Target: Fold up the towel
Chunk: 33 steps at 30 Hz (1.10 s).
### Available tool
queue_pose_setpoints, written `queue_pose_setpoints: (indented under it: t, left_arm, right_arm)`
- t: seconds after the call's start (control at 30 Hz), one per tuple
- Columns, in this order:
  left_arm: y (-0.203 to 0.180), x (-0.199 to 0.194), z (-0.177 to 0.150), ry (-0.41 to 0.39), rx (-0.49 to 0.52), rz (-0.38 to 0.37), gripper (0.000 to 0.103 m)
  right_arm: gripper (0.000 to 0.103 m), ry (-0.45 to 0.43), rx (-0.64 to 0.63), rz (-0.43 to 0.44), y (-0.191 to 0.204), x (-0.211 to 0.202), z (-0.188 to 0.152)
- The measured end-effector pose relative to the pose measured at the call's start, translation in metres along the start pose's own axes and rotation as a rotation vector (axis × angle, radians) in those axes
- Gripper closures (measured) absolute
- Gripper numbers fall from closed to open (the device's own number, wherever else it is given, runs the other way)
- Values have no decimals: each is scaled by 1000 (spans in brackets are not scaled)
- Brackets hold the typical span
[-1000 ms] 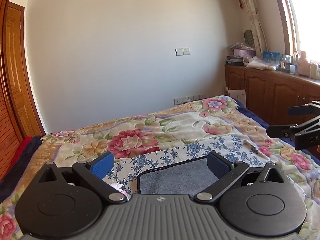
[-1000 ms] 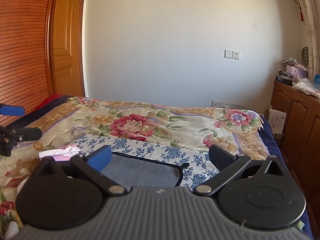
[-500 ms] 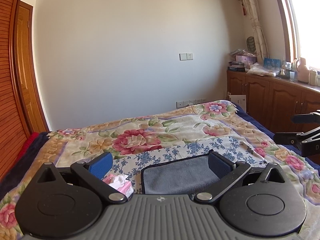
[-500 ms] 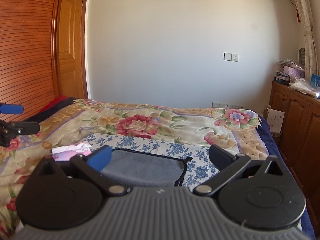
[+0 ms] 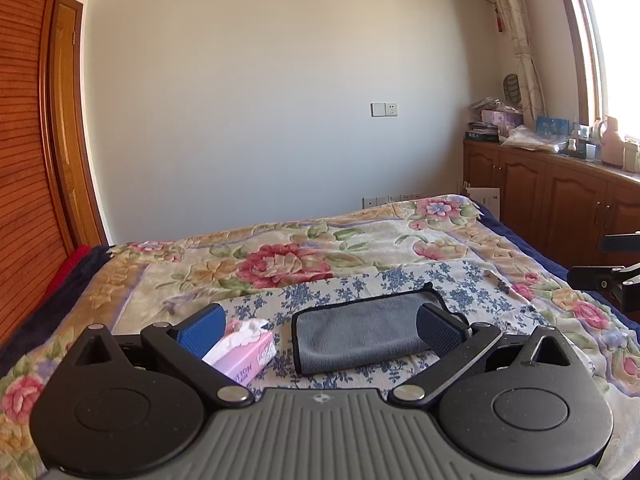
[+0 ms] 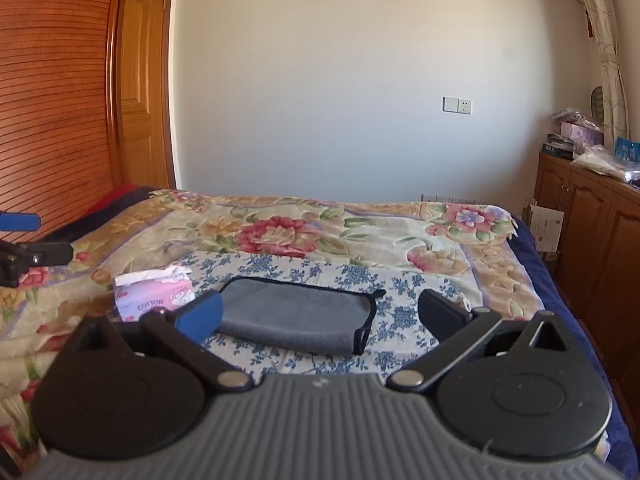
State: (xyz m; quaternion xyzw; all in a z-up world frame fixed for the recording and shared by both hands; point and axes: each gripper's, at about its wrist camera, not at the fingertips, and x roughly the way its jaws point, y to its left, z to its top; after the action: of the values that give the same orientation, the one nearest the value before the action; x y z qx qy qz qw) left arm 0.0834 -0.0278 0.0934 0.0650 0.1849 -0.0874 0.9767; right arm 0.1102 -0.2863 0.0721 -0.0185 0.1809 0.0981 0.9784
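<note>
Both grippers have risen, jaws wide and empty; right pad (image 5: 440, 330) hides towel (image 5: 360, 330) corner.

A bed (image 5: 460, 240) fills the lower half of both views, covered by a cream blanket (image 6: 360, 232) with big red and pink flowers. A dark blue sheet (image 6: 532, 248) shows along its right edge. On the blanket lies a white cloth with small blue flowers (image 5: 472, 284), spread flat near the bed's near edge. On that cloth rests a folded grey towel (image 5: 360, 332) with a black hem. Just beside the towel, toward the bed's left edge, stands a pink tissue pack (image 6: 154, 298), with white tissue poking out of the top.
</note>
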Motion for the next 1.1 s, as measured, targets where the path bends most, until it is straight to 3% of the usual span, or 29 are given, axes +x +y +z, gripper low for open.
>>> queue_pose_setpoints:
  t: [0.6,1.1]
  left_arm:
    - [2,-23,-37,12,-43,33,0]
    - [6,-15,-73,47,-66,75,0]
  right_arm:
    - [0,20,-12,11,16,-15,-33]
    - [0,36,8,-9,11,-18,-51]
